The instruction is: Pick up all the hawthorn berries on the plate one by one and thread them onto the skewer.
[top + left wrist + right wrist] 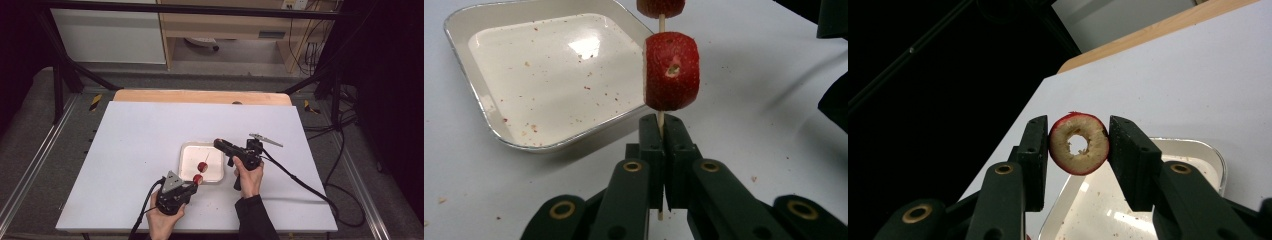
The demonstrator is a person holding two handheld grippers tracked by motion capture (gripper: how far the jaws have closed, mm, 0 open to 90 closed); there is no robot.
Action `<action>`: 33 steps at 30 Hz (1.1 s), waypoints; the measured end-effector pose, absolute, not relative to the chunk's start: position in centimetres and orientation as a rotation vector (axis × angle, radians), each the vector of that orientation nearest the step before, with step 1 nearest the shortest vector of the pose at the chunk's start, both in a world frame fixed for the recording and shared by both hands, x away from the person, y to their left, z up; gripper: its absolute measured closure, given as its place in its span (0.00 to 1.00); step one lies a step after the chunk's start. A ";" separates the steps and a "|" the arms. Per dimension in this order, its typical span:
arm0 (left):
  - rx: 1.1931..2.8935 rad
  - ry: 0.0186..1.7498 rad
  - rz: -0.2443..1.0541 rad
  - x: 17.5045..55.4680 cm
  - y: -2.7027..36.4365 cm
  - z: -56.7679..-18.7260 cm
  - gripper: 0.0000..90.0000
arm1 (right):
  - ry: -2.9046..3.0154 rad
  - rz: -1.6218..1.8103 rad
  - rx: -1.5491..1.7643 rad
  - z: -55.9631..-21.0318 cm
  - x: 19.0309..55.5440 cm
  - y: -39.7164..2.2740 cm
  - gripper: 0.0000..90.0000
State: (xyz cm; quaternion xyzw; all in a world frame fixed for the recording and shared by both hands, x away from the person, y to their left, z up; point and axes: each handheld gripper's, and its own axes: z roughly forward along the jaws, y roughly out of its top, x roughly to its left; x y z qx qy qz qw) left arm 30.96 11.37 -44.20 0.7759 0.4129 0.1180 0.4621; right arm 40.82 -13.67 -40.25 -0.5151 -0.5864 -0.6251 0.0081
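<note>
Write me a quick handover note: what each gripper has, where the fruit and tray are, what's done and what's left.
Left gripper: shut on the wooden skewer, held over the near edge of the white tray.
Right gripper: shut on a cored red fruit ring, hole through its middle, above the tray.
Done: two red fruit pieces already sit on the skewer.
Left: line the ring's hole up with the skewer tip and slide it on. The tray holds only crumbs.

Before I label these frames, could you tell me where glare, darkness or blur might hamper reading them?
Left gripper view: a bright glare patch sits on the tray floor, and the fruit piece on the skewer is sharp. Right gripper view: the left half is nearly black, while the cored fruit ring is well lit. High view: small and soft, with dark surroundings.
</note>
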 end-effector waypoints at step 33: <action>1.803 1.089 0.249 31.8 8.7 -44.6 0.98 | -1.648 -2.087 -1.572 -40.5 40.1 -13.0 0.68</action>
